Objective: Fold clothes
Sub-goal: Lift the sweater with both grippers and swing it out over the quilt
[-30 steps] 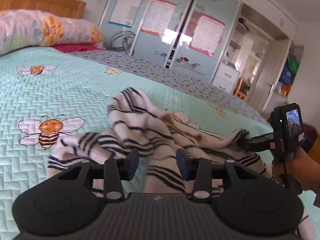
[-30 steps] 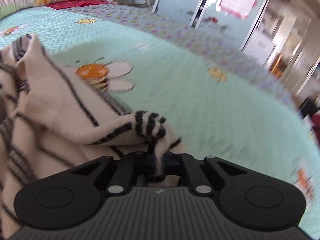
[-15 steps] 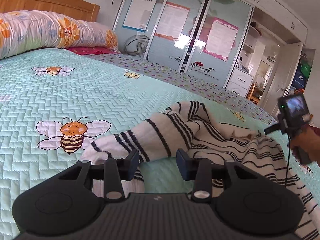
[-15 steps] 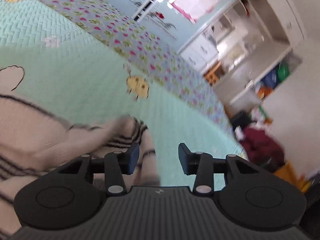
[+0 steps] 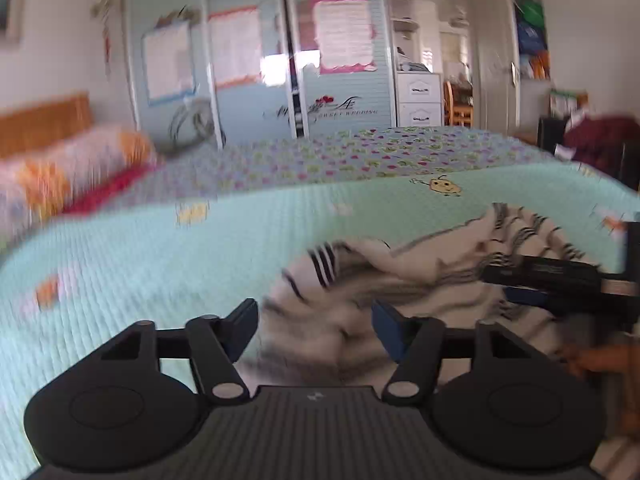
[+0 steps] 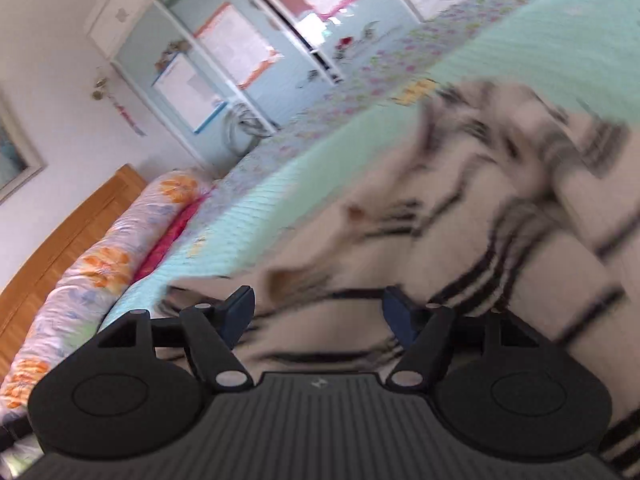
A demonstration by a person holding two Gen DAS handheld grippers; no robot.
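Both grippers were empty and spread. The left gripper [image 5: 315,326] had its jaws wide apart, with the striped sweater [image 5: 400,280] lying just beyond and between the fingertips, not visibly pinched. The right gripper [image 6: 318,316] was likewise parted, hovering over the sweater [image 6: 460,220], nothing between its pads.

Change: one second earlier the right gripper was clamped on a striped cuff. Half a second earlier it had already let go. Now its jaws stood wider still, and its camera had swung round hard, tilting toward the pillow [image 6: 92,264] and headboard [image 6: 60,236] rather than the foot of the bed. The left gripper was empty throughout, and its gap was now wider than in either earlier frame. Both views were motion-blurred, so both hands were moving quickly.

Judgement: a release had been completed and both tools were repositioning for a new grasp. No fold was visible yet, as the garment remained a crumpled heap.

Location, relative to the sweater: it lay on the mint quilted bedspread [image 5: 160,248], directly in front of the left gripper. The right gripper's body [image 5: 560,276] lay over the sweater's right side in the left view. Beyond the sweater, a small yellow bee print [image 5: 444,186]; beyond that, the heart-patterned sheet [image 5: 360,152]; farthest, the wardrobe doors [image 5: 340,80].

Difference from the earlier left view: the sweater sat further right and nearer the fingertips.
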